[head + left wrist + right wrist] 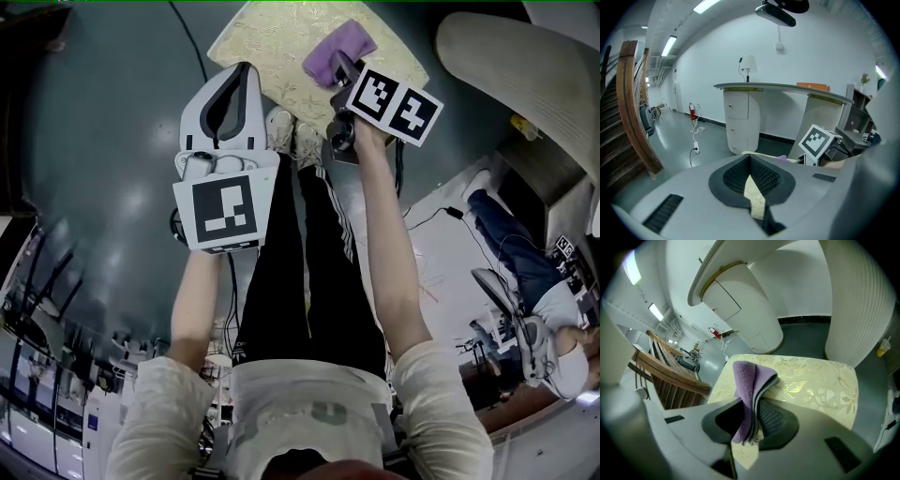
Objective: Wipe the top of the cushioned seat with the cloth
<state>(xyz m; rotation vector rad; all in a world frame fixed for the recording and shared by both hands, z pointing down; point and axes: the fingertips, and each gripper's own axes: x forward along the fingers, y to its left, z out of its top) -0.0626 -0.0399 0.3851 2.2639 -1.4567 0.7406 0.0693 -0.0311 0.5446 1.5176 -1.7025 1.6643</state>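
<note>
Head view: the right gripper (345,73) is clamped on the purple cloth (339,47), above the seat's (262,42) right side.

Left gripper view: the left gripper (750,161) is closed and empty.

Right gripper view: the cloth looks soft and light, and it is pinched at its fold, which suits wiping.

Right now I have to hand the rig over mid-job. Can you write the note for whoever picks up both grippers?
Right gripper: tongs shut on the folded purple cloth, held over the right half of the cushioned seat as the head view shows it. Whether the cloth touches the fabric cannot be told.
Left gripper: tongs shut, nothing in them, held up near the seat's left edge.
Done: cloth is gripped and brought to the seat.
Left: wipe the seat top. The pictures show no sign of how much has been covered, so treat the whole top as unwiped.
</note>
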